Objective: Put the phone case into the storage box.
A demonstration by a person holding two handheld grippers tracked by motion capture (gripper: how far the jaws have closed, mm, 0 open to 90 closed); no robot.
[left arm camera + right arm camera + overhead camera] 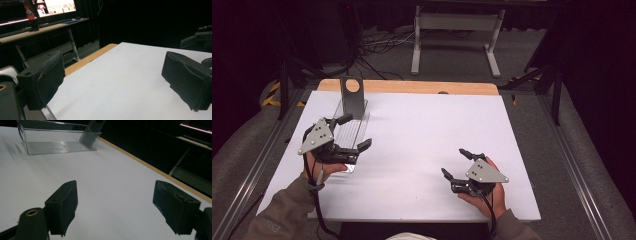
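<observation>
A clear plastic tray lies on the left of the white table. A grey metal plate with a round hole stands tilted at its far end. My left gripper hovers over the tray's near half, open, with nothing between its jaws. My right gripper sits near the front right of the table, open and empty. In the right gripper view, the tray and grey plate lie far ahead of the open gripper. The left gripper faces bare white table, with the right gripper beyond.
A wooden strip edges the table's far side. A white desk frame and cables stand on the floor behind. A desk with a monitor and a bottle stands off the table. Metal rails run along both sides.
</observation>
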